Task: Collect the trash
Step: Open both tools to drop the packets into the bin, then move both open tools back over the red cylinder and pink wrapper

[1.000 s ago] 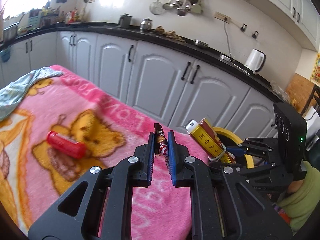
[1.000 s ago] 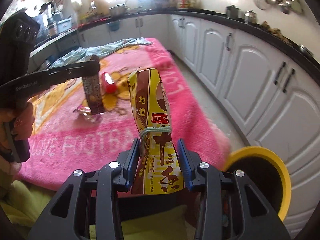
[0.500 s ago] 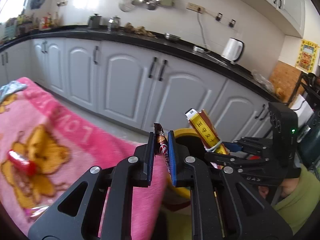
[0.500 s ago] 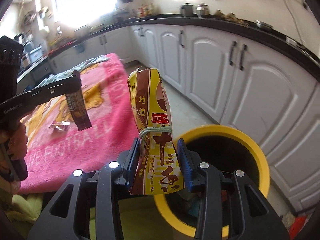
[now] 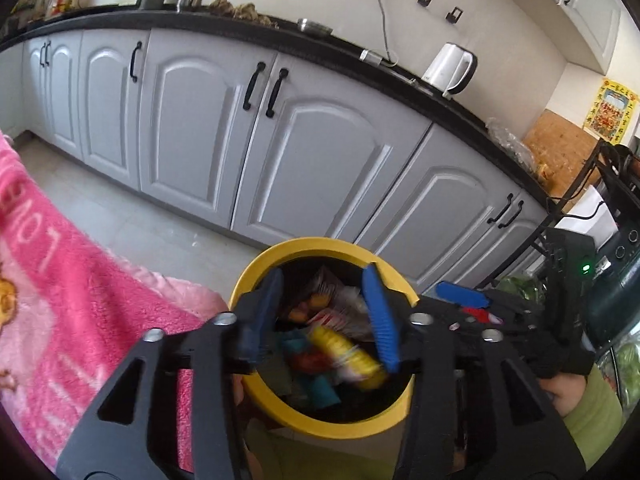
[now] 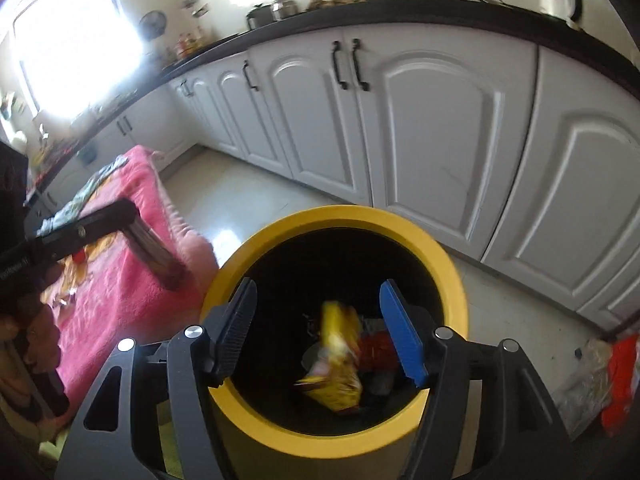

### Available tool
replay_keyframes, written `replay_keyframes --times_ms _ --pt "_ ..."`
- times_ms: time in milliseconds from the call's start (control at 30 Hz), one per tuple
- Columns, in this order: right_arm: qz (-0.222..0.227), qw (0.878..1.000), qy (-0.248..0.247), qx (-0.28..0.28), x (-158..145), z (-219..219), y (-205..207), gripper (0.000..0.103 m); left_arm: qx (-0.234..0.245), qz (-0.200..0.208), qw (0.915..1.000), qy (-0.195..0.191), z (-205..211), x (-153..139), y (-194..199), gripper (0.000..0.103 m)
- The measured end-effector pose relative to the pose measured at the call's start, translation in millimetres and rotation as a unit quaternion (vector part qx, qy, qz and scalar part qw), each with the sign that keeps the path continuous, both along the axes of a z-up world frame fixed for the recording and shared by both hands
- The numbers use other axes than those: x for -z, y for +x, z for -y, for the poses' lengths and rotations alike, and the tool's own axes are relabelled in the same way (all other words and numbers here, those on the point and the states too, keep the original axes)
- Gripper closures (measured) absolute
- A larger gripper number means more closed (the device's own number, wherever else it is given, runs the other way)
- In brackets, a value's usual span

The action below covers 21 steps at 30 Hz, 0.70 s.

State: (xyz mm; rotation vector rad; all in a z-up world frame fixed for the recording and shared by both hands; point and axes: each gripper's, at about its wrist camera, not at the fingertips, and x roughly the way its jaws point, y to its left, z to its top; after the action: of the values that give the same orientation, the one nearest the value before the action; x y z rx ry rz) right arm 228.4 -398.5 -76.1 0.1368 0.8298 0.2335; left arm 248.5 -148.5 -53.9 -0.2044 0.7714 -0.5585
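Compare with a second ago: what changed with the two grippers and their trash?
Both swung from the pink blanket to the yellow bin. The right gripper opened its jaws, dropping the yellow packet in; the left gripper also opened its jaws. The cabinets stayed put.

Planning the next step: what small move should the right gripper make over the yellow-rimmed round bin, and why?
Probably swing the right gripper back toward the pink fleece blanket: its jaws stand open and empty, and the blurred yellow packet is inside the yellow-rimmed round bin.
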Motion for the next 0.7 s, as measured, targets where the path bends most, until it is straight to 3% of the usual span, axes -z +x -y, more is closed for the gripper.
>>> replay_keyframes --times_ms 67,133,300,467,700 --pt "0.005 1.0 0.006 0.004 -1 2 -1 0.04 -0.005 -0.004 1.0 -0.001 -6 3 -1 0.05" --pt "0.01 1.0 0.006 -0.003 -5 -3 -1 0.04 -0.021 -0.003 0.9997 0.007 -16 3 -2 0.037" --pt "0.024 0.998 0.006 -0.055 -16 -43 -3 0.038 -0.067 0.001 0.9976 0.014 -61 -2 -7 0.024" --pt "0.041 0.99 -0.001 -0.135 -29 -103 -10 0.033 -0.139 0.005 0.9901 0.02 -128 -11 -13 0.021" --pt "0.058 0.962 -0.032 -0.266 -39 -206 -22 0.031 -0.23 -0.004 0.9731 0.013 -227 -16 -26 0.02"
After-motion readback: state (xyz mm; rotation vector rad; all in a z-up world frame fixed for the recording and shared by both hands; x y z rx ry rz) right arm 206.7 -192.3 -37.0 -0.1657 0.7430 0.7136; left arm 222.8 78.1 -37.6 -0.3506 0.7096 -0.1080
